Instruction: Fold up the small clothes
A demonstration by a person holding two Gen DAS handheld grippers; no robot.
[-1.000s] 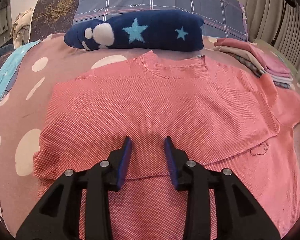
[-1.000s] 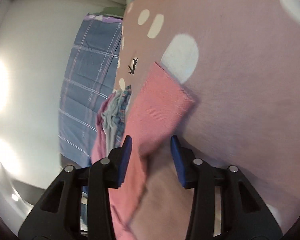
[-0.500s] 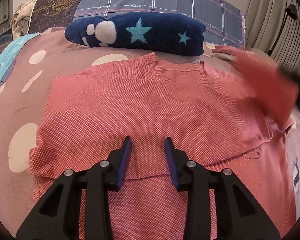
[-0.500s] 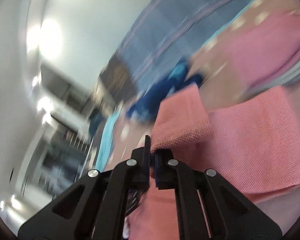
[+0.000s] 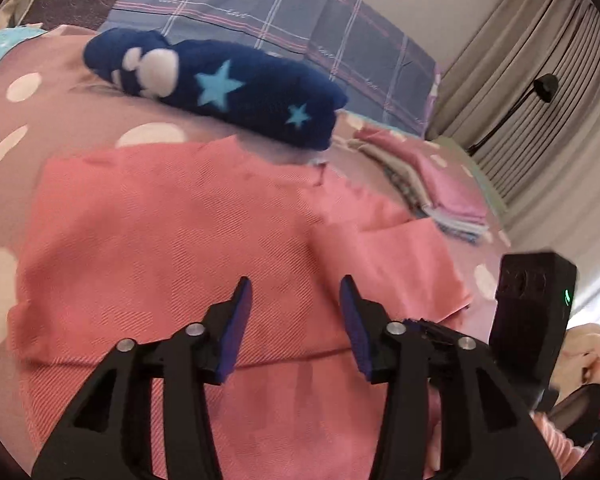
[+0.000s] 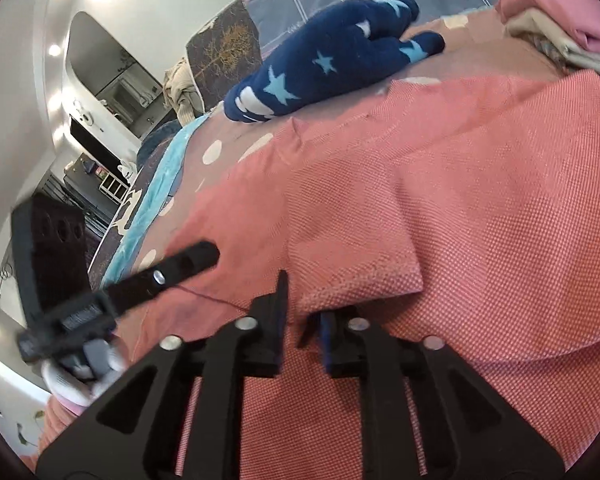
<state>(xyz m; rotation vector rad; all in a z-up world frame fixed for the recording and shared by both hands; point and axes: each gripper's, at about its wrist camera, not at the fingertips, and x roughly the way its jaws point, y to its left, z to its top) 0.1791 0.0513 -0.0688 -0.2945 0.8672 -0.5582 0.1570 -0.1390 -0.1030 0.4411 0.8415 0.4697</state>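
A coral-pink knit shirt (image 5: 172, 240) lies flat on the bed, neck toward the pillows, its lower part folded up. Its right sleeve (image 5: 384, 256) now lies folded inward over the body; it also shows in the right wrist view (image 6: 356, 248). My left gripper (image 5: 296, 320) is open and empty, low over the shirt's middle. My right gripper (image 6: 302, 316) has its jaws slightly apart at the sleeve's cuff edge; the cloth lies just ahead of the tips. The left gripper shows in the right wrist view (image 6: 172, 270).
A rolled navy star-patterned blanket (image 5: 220, 84) lies behind the shirt's collar. A stack of folded clothes (image 5: 432, 188) sits at the right. The bedspread (image 5: 28, 112) is pink with white dots. Plaid pillows (image 5: 280, 20) and curtains (image 5: 540, 120) stand beyond.
The right gripper carried the right sleeve up and over onto the shirt's body, laid it down and opened its jaws a little. The left gripper shifted slightly and stayed open.
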